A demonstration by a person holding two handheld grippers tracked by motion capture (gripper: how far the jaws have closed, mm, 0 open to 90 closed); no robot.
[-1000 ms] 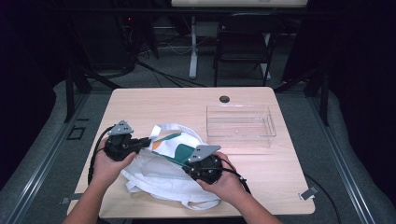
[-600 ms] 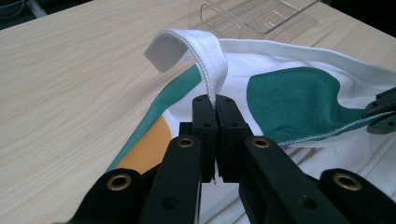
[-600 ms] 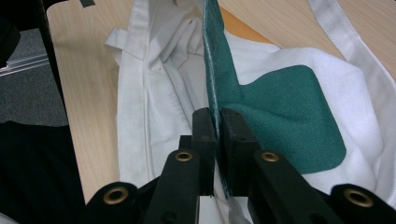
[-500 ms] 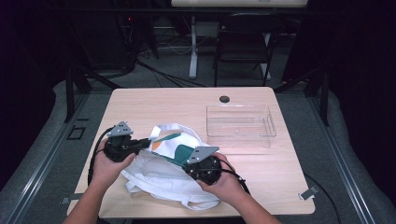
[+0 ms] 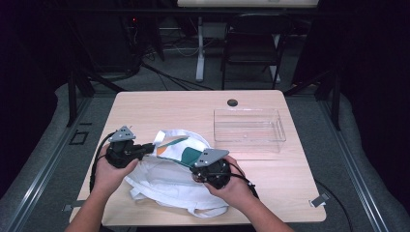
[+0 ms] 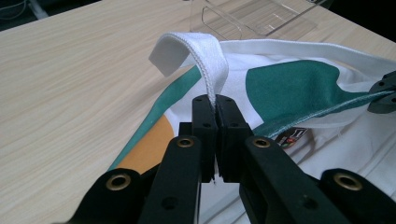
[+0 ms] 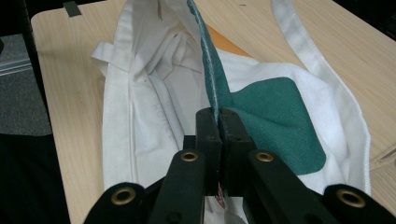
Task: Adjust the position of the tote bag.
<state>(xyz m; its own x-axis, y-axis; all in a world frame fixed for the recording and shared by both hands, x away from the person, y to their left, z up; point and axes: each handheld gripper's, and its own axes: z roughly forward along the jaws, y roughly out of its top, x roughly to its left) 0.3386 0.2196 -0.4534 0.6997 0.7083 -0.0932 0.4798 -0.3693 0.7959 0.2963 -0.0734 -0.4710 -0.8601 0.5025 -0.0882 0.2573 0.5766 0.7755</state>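
At the left of the high view my left gripper [image 5: 145, 150] is clamped on the white tote bag [image 5: 169, 186], which lies crumpled at the lower middle of the frame on the wooden table [image 5: 159, 108]; in the left gripper view the jaws are pressed together on the base of a white strap [image 6: 205, 53] that loops up and over them, I judge so that side of the bag's mouth stays lifted. Moving right, my right gripper [image 5: 196, 166] has just been closing, and in the right gripper view its jaws pinch the stitched edge of the green printed panel [image 7: 275, 116]; holding both edges should let me spread or fold the cloth. At the right of the high view the clear plastic bin [image 5: 249, 130] stands apart, probably the bag's destination. The bag's inside, its far strap under the folds and the small label [image 6: 292, 136] are hard to read.
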